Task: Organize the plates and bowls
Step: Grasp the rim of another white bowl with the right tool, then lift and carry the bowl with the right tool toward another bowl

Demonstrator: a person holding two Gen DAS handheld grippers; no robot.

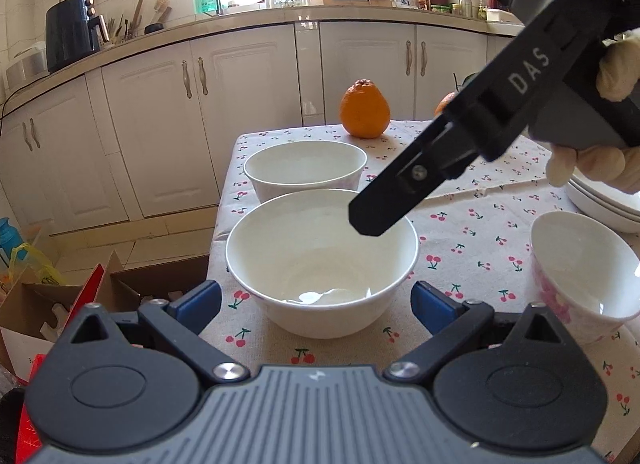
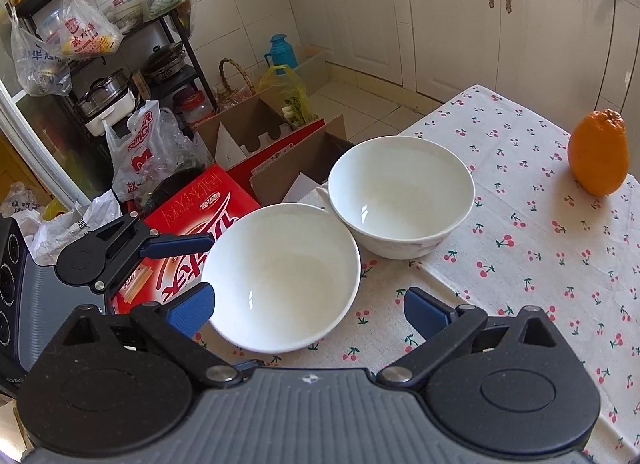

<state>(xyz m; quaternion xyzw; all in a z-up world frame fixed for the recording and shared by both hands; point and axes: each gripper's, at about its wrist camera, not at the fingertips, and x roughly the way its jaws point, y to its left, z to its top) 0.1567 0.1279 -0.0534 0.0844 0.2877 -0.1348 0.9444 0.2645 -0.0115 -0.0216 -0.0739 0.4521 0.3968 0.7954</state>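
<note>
Nearby, at the table's corner, sat the near bowl (image 1: 322, 260), white, upright and empty on the cherry-print cloth (image 1: 472, 224). Just behind that bowl stood a second bowl (image 1: 305, 170), also upright and empty; seemed to touch it rim to rim from the right wrist view, though hard to be sure. Right of the near bowl, well apart, leaned a third bowl (image 1: 580, 276) with pink flowers on its side, tilted. Behind that one, stacked white plates (image 1: 608, 204), partly hidden by a gloved hand (image 1: 616, 76). Farther back from the near bowl, an orange (image 1: 365, 109) near the far edge.

Left gripper (image 1: 316, 304) spread wide on either side of the near bowl, blue pads (image 1: 200, 304) clear of its wall, holding nothing. Right gripper (image 2: 308, 310) likewise wide open and empty, angled down over the near bowl, left pad at its rim, right pad over the cloth.

Beyond the near bowl, off the table's edge, a red box (image 2: 188, 232) and cardboard boxes (image 2: 256, 132) on the floor; white cabinets (image 1: 160, 112) behind.
</note>
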